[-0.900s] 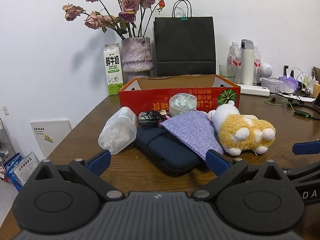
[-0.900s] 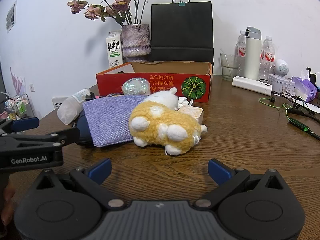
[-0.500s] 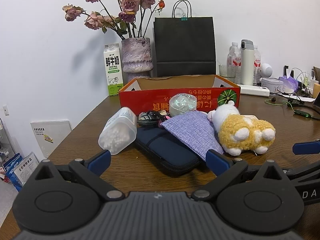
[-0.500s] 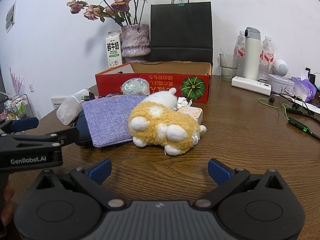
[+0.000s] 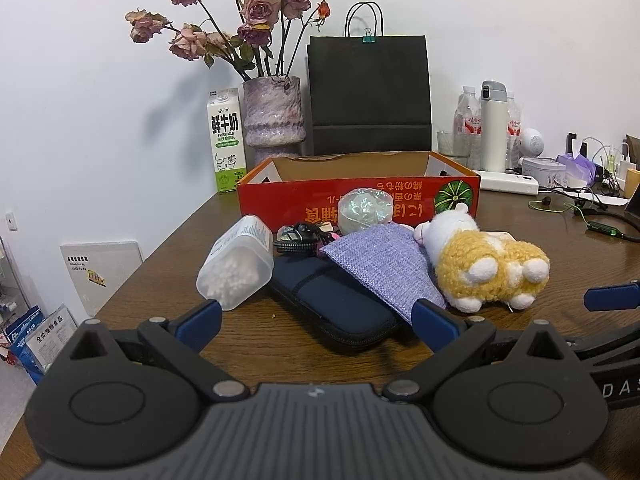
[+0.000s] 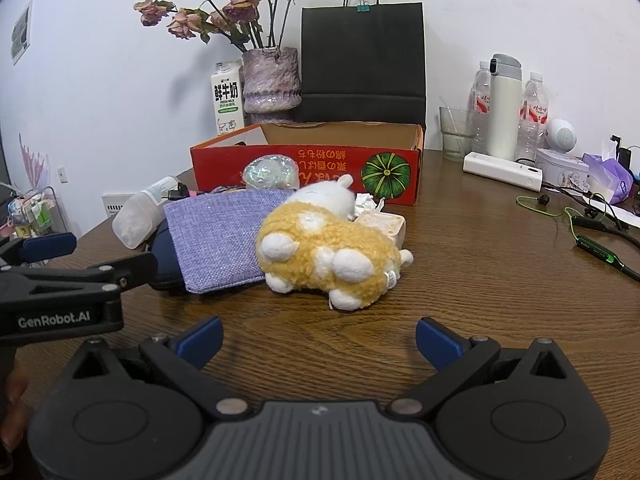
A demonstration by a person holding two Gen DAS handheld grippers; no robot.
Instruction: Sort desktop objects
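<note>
Ahead, plush toy [image 6: 328, 252] lies beyond the spread right gripper [image 6: 318, 338].

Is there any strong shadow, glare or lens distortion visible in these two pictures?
Left wrist view: the dried roses cast a soft grey shadow on the white wall; dark fisheye corners. Right wrist view: the wooden table shows a pale sheen, no harsh glare; the black paper bag looks sharp.

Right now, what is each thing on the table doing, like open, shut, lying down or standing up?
Left hand-held gripper: open, empty.
Right hand-held gripper: open, empty.
Red cardboard box: open-topped.
Yellow-and-white plush toy: lying down.
Purple woven fabric pouch: lying across the navy zip case.
Clear plastic cotton-swab tub: tipped over.
White milk carton: upright.
</note>
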